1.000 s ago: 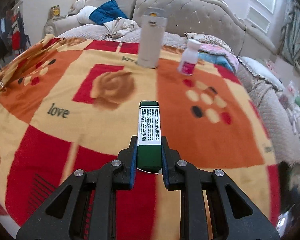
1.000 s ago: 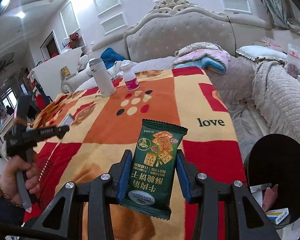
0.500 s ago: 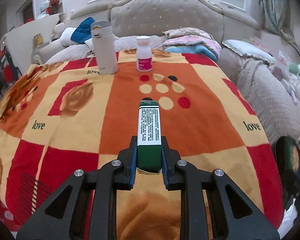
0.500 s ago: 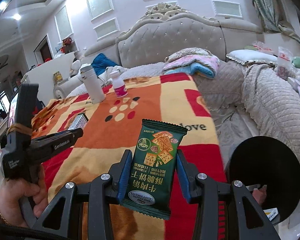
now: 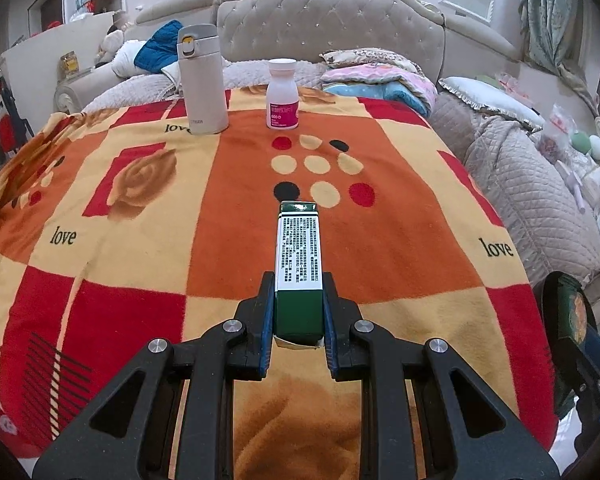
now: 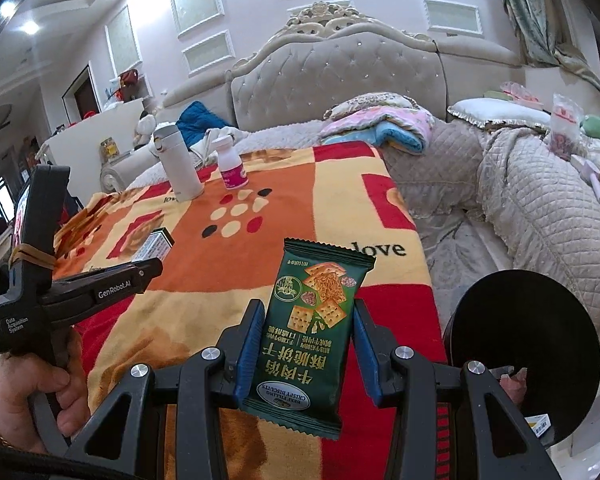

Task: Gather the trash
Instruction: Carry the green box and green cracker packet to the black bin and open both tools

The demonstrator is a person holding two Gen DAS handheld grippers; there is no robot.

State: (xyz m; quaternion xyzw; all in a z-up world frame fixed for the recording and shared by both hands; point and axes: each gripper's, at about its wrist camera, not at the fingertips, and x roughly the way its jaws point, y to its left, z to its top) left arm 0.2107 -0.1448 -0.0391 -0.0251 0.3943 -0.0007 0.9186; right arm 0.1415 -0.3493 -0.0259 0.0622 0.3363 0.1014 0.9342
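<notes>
**Two green packages gripped above the "love" blanket**

At far left in the right wrist view, a bare hand [image 6: 28, 396] holds the black left gripper [image 5: 298, 304], whose side reads "GenRobot.AI" and "Data Acquisition System". Its fingers are clamped on a narrow dark green carton with a white panel of small print [image 5: 299, 264], too fine to read.

On the red, orange and cream fleece blanket [image 5: 140, 240], printed "love" several times, stands a beige steel flask marked "TIGER" [image 5: 202, 80]. Right of it stands a white plastic bottle with a pink label [image 5: 283, 94].

The black right gripper [image 6: 305, 354] has its blue-padded fingers pressed on a dark green foil biscuit packet [image 6: 312, 336], upside down, reading "BEEF FILLING CRISPY BISCUITS" with Chinese characters.

At far right, beside the bed, is a round black bin [image 6: 532, 344] holding small boxes.
</notes>
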